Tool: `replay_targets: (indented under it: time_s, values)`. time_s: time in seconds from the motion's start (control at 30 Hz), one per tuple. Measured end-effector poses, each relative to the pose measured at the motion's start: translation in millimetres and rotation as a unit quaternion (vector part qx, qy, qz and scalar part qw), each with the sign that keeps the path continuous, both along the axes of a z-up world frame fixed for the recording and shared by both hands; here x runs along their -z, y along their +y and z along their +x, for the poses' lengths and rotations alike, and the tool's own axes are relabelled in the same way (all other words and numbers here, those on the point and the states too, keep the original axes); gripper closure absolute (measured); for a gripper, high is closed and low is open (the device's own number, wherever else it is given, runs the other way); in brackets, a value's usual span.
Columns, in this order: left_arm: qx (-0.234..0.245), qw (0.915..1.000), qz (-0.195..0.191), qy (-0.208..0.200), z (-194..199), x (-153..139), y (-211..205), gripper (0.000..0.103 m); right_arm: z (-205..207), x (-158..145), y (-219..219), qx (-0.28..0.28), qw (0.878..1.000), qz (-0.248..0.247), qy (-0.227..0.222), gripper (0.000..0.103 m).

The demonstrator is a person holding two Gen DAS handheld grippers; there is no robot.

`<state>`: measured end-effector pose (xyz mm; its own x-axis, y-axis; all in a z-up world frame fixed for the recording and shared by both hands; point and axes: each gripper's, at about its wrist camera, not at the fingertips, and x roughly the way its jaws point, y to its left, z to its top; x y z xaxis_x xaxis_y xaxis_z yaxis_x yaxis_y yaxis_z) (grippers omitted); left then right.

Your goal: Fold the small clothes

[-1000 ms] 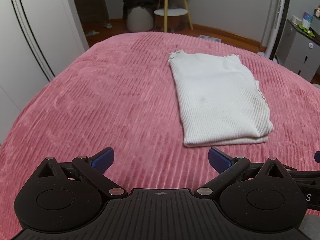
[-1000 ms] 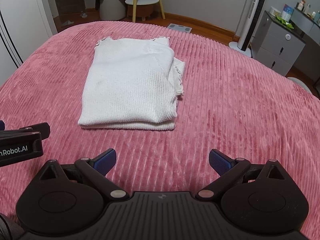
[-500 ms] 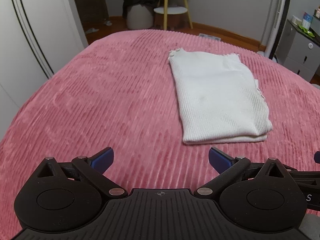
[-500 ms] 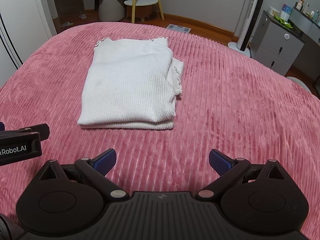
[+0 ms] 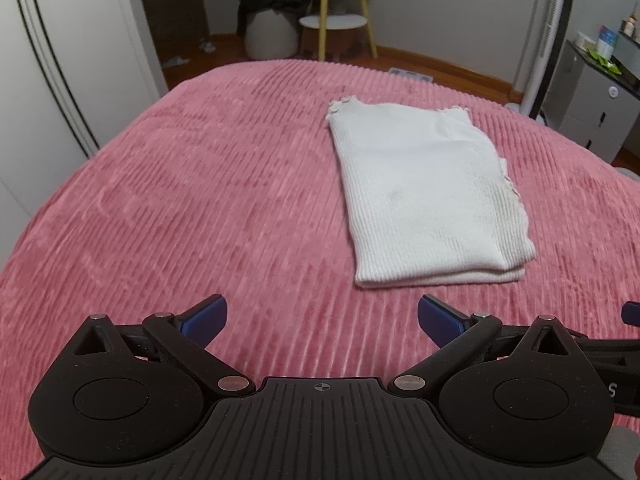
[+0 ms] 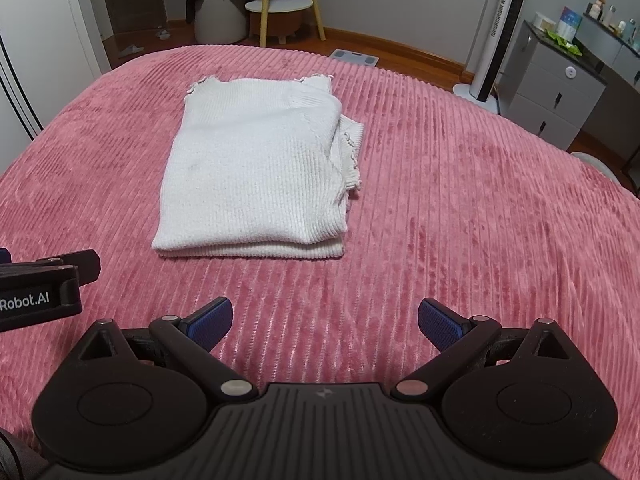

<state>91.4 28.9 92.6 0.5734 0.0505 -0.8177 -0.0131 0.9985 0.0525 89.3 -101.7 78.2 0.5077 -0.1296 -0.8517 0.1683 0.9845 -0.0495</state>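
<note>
A white ribbed knit garment (image 5: pixel 424 192) lies folded into a flat rectangle on the pink corduroy bedspread (image 5: pixel 200 200). It also shows in the right wrist view (image 6: pixel 256 176), with a frilled edge sticking out on its right side. My left gripper (image 5: pixel 322 320) is open and empty, hovering near the front of the bed, short of the garment and to its left. My right gripper (image 6: pixel 325 320) is open and empty, short of the garment's near folded edge. The left gripper's body shows at the left edge of the right wrist view (image 6: pixel 40 284).
A white wardrobe (image 5: pixel 60 60) stands left of the bed. Beyond the far edge are a white pouf (image 6: pixel 218 20), a yellow-legged stool (image 6: pixel 280 8), a floor scale (image 6: pixel 354 58), a tower fan (image 6: pixel 496 32) and a grey drawer unit (image 6: pixel 556 96).
Both grippers have pulled back and risen slightly, so the garment looks a bit farther away. The garment has not moved and both grippers stay open.
</note>
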Motion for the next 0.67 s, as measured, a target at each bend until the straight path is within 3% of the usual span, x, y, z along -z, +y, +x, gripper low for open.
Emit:
replay_targets:
  time_s: [0.67]
  values:
    - [0.002,0.9999,0.016,-0.004,-1.3,-1.6,-4.8,0.0,-1.2,-0.6,-2.4,0.006,1.0,-0.001,-0.004,0.004]
